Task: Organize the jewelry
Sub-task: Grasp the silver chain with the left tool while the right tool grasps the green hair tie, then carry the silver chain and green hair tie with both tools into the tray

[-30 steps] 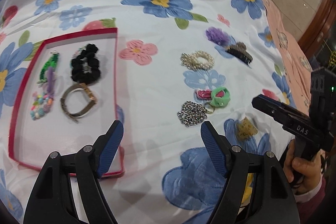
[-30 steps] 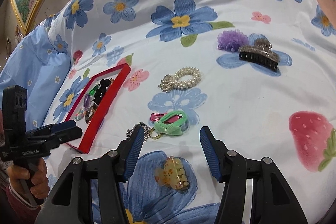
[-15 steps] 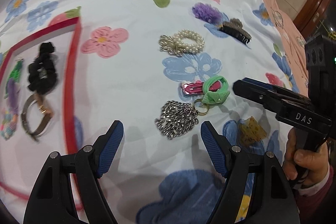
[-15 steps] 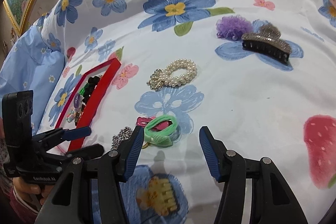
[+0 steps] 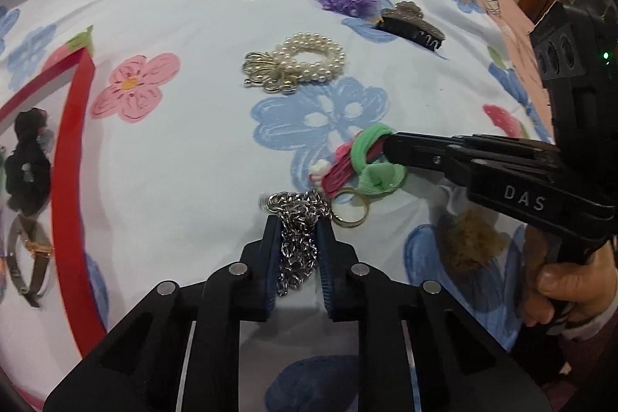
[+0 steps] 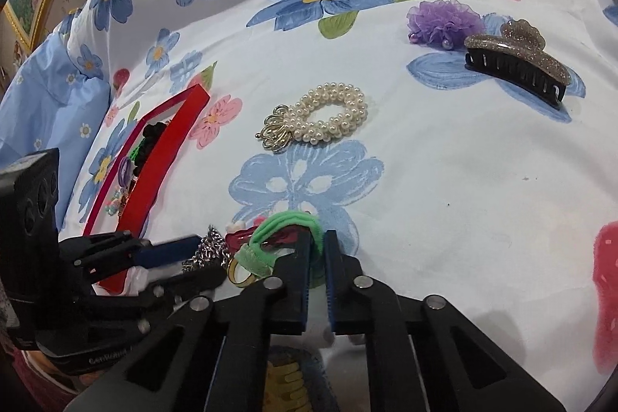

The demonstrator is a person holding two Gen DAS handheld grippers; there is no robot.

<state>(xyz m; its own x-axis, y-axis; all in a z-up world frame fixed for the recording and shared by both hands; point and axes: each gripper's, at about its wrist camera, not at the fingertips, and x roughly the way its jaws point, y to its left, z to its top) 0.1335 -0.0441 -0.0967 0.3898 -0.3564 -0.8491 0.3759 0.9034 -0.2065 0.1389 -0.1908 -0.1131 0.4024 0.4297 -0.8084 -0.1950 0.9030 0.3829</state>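
Left gripper [image 5: 297,230] jaws just closed, pinching silver chain [image 5: 295,218] between its pads. Right gripper [image 6: 316,246] jaws just closed, clamped on green hair tie [image 6: 282,230], immediately right of the chain; pearl bracelet [image 5: 305,62] lies beyond both

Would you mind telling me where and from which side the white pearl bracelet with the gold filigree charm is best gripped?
Grip the white pearl bracelet across one beaded side of its loop, coming from above. It lies flat on the floral sheet with an open centre, so one finger can probably drop inside the ring and one outside. I would avoid the gold filigree charm; its thin loops look harder to pinch.
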